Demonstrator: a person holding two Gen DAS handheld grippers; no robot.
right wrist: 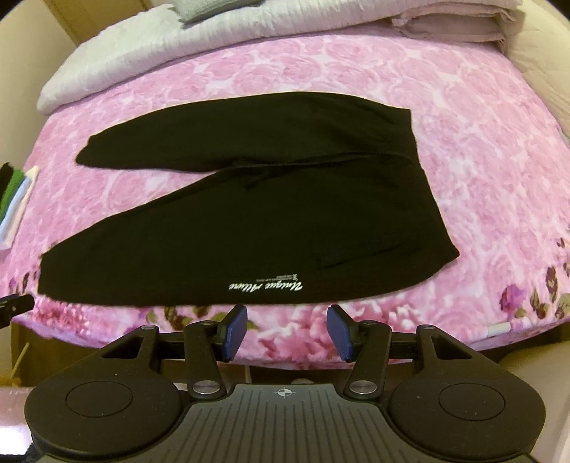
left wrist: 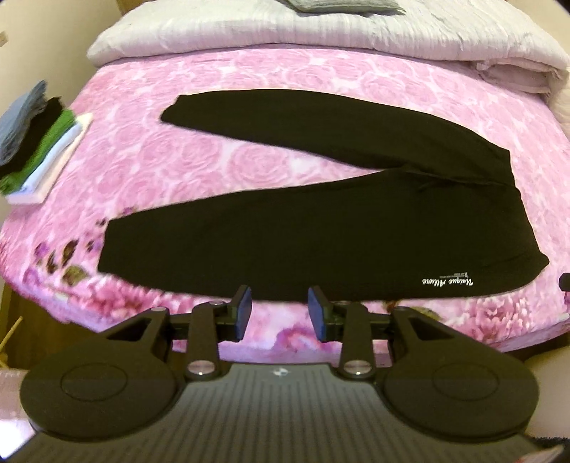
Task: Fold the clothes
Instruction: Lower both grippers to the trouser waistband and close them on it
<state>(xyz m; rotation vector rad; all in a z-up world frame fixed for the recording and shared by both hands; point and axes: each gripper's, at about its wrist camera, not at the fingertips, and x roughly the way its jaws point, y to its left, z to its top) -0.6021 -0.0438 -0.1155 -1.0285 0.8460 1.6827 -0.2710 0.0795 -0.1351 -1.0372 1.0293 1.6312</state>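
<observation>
Black trousers (left wrist: pixel 285 228) lie flat on the pink floral bedspread (left wrist: pixel 249 74), legs spread in a V toward the left, waist to the right. White script lettering (left wrist: pixel 448 282) sits on the near hip. My left gripper (left wrist: pixel 279 313) hovers open just short of the near leg's lower edge, nothing between its blue pads. In the right wrist view the same trousers (right wrist: pixel 249 213) fill the middle, lettering (right wrist: pixel 265 286) near the front edge. My right gripper (right wrist: pixel 286 331) is open over the bed's front edge, just below that lettering, holding nothing.
A stack of folded clothes (left wrist: pixel 35 142) in grey, black, green and white rests at the bed's left side. A folded pale quilt (left wrist: pixel 320 32) runs along the far end, with a grey item (left wrist: pixel 342 5) on top. The bed's front edge drops off below the grippers.
</observation>
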